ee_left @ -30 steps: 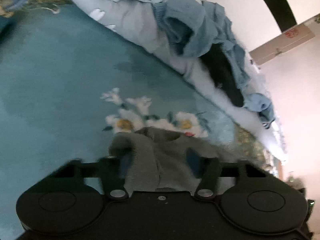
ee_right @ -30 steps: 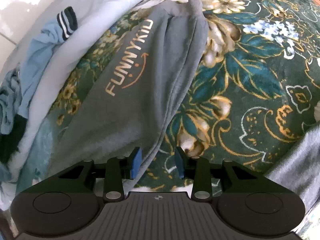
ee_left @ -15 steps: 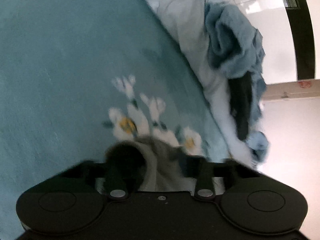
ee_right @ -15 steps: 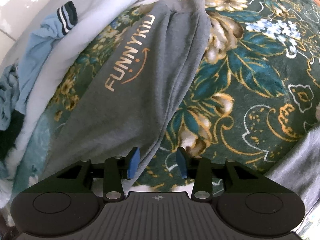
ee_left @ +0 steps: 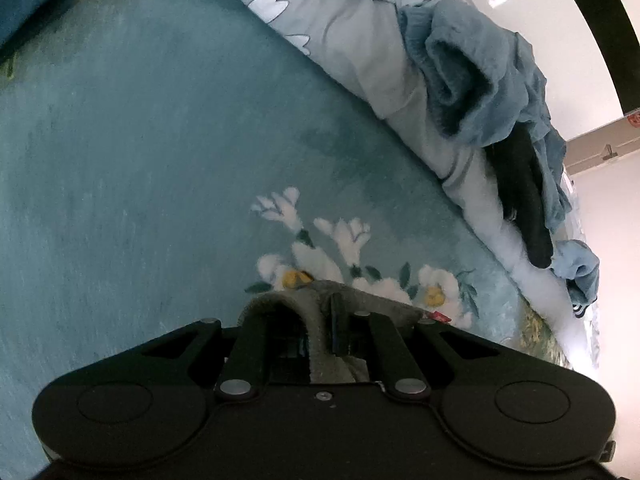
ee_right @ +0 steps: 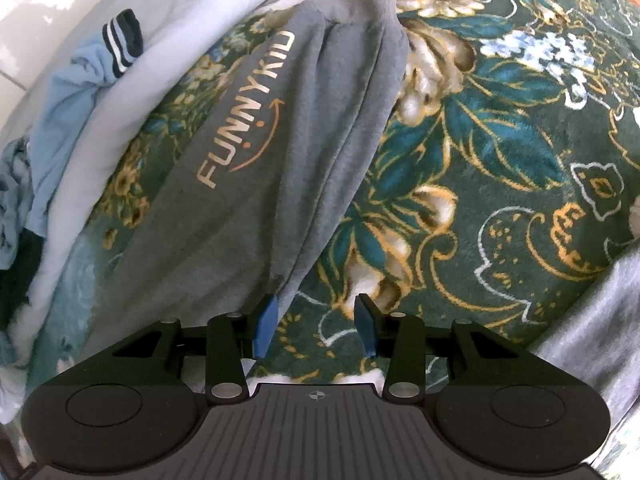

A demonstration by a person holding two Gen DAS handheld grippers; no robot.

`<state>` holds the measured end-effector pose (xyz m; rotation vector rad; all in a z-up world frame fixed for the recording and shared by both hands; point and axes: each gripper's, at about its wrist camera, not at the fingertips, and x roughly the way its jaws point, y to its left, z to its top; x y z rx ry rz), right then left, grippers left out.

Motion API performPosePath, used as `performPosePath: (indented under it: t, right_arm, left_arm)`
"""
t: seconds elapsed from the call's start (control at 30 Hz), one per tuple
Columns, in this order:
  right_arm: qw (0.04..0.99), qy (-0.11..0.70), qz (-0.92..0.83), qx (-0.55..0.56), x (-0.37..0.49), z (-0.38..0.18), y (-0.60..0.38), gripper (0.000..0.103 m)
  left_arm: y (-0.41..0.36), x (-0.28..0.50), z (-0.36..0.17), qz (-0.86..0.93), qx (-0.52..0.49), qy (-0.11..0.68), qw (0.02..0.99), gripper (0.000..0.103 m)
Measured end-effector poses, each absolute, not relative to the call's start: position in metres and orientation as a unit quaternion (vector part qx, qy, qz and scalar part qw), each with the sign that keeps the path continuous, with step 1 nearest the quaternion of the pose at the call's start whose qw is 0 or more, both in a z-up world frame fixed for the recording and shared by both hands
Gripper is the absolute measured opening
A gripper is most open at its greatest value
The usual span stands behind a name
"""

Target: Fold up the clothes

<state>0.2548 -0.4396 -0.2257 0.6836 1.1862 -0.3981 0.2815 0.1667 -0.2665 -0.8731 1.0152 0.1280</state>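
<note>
The left gripper [ee_left: 320, 330] pinches a fold of the grey garment [ee_right: 280, 168], its pads mostly hidden; the right gripper [ee_right: 316, 320] hangs part-open over the blanket [ee_right: 500, 160], nothing between its jaws.

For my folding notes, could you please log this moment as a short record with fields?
surface: floral blanket
garment: grey sweatpants, printed FUNNYKID, lying flat
left gripper: jaws opening a little, grey cloth pinched between them
right gripper: open, over the blanket beside the sweatpants' edge, nothing between the pads
other laundry: blue clothes and a black sock on a pale quilt
</note>
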Motion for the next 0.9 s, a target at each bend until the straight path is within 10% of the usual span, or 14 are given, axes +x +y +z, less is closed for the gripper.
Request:
performPosePath:
  t: [0.13,0.9]
  right_arm:
    - [0.770,0.526,-0.198,0.303,0.257,-0.216,-0.451,0.039]
    - [0.754,0.539,-0.231,0.295,0.367,-0.239,-0.553,0.033]
  left_arm:
    - [0.162,0.273,-0.250,0.031,-0.388,0.490,0.780,0.043]
    - [0.033,0.201,-0.182,0.127,-0.308,0.463,0.822,0.056]
